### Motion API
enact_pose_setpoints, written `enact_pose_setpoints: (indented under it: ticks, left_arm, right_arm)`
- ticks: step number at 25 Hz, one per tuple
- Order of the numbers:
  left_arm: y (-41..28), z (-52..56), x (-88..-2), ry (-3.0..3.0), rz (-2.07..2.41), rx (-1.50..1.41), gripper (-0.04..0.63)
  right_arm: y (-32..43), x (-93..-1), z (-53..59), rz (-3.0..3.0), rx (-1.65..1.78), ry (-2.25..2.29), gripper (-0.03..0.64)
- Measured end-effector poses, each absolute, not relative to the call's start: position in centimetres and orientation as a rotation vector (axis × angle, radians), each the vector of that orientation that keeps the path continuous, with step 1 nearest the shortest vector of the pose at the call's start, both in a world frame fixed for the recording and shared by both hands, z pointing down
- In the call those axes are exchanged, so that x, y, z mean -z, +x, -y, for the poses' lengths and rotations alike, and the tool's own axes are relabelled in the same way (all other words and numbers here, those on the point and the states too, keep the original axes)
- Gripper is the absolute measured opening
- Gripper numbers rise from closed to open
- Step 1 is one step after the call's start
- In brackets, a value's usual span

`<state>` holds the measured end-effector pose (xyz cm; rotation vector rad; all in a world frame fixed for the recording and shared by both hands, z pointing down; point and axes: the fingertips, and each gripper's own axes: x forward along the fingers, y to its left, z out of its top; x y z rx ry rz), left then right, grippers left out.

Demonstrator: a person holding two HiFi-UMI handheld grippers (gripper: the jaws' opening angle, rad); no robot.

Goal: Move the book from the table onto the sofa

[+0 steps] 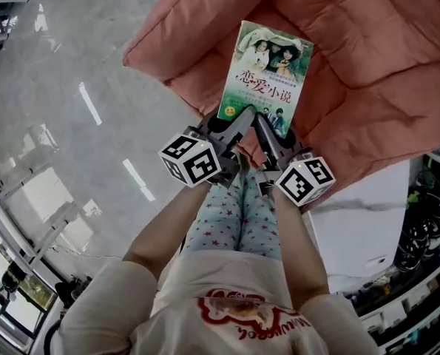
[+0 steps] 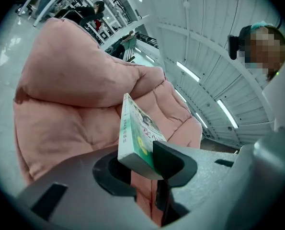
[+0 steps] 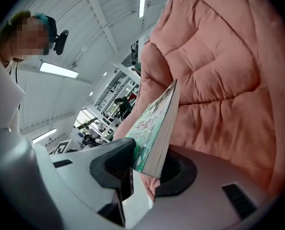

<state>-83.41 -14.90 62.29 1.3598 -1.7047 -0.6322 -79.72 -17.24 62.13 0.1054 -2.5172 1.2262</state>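
A green paperback book (image 1: 268, 76) with two figures on its cover hangs over the pink sofa (image 1: 367, 65), cover up. Both grippers hold its near edge side by side. My left gripper (image 1: 238, 120) is shut on the book's near left corner (image 2: 137, 147), black pads pressed on cover and underside. My right gripper (image 1: 268, 128) is shut on the near right corner (image 3: 149, 150) the same way. In both gripper views the book (image 2: 135, 123) stands edge-on with the pink cushions (image 3: 219, 75) right behind it. Whether the book touches the seat is hidden.
A glossy grey floor (image 1: 72, 102) lies left of the sofa. A white marble-look table top (image 1: 360, 228) sits at the right, with dark clutter (image 1: 427, 220) past its edge. The person's legs and shirt fill the lower middle. Racks and a person stand far behind the sofa (image 2: 92, 11).
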Motion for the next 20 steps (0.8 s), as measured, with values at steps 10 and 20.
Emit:
enact_pose_setpoints:
  ticks: [10,20]
  left_arm:
    - [-83.7,14.6,-69.3,1.281,1.666,0.596,0.118]
    - [-83.5,14.9,-73.1,1.225,1.612,0.54,0.121]
  right_arm:
    - [-80.0,-69.1,17.0,2.415,-1.275,0.146,0.121]
    - [-79.6,-72.8,17.2,2.323,-1.297,0.196,0.126]
